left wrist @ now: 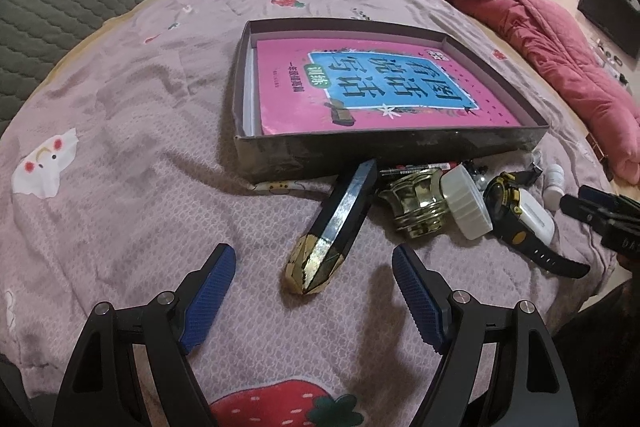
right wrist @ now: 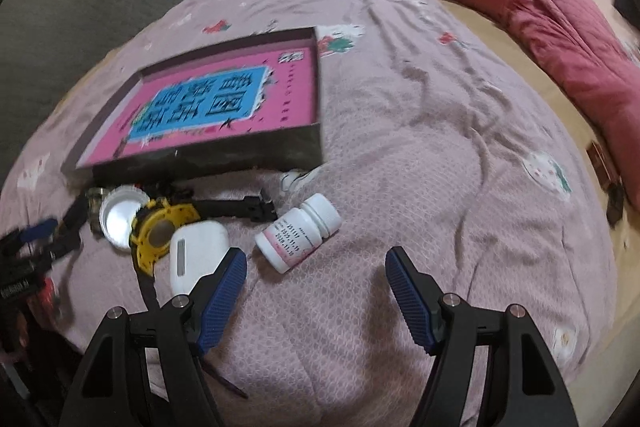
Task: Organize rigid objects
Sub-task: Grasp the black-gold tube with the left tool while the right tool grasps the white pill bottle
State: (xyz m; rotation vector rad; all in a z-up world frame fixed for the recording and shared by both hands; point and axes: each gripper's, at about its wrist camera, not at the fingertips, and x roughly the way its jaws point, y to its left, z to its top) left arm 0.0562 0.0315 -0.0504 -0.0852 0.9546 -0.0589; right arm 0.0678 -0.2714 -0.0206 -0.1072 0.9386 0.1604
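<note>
Your left tool (left wrist: 312, 279) is spread wide and empty above the bed (left wrist: 120, 147), and the black-and-gold faceted case (left wrist: 336, 227) lies just ahead at 12 o'clock, its gold tip toward you and its far end touching the wall of the dark box (left wrist: 384, 151). A pink book (left wrist: 368, 87) already lies flat inside that box. Your right tool (right wrist: 316, 279) is also parted and holds nothing; the white pill bottle (right wrist: 298, 233) lies on its side at 11 o'clock from it, with the white earbud case (right wrist: 196, 251) beside its left finger. The clutter is tight: the gold ornament (left wrist: 416, 203), the white cap (left wrist: 466, 207) and the yellow-and-black watch (left wrist: 508, 203) sit packed at 2 o'clock from the faceted case. Close on that case askew and its slick facets may slip, or nudge the neighbours. The bottle will likely roll on the soft quilt if a finger touches it first.
</note>
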